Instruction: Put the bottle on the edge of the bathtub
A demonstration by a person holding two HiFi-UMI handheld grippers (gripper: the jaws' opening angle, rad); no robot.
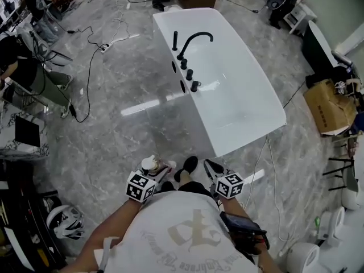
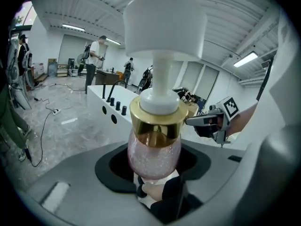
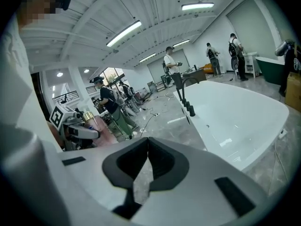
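Observation:
A pink glittery pump bottle with a gold collar and a white pump head stands upright between the jaws of my left gripper, which is shut on its body. In the head view the bottle and left gripper sit low, close to my body. The right gripper is beside it; its jaws meet at the tip with nothing between them. The white bathtub with a black faucet on its left rim lies ahead on the floor, apart from both grippers. From the right gripper view the bottle shows at the left.
Grey marble floor with cables at the left. A cardboard box and white fixtures stand at the right, a helmet at the lower left. Several people stand beyond the tub's far end.

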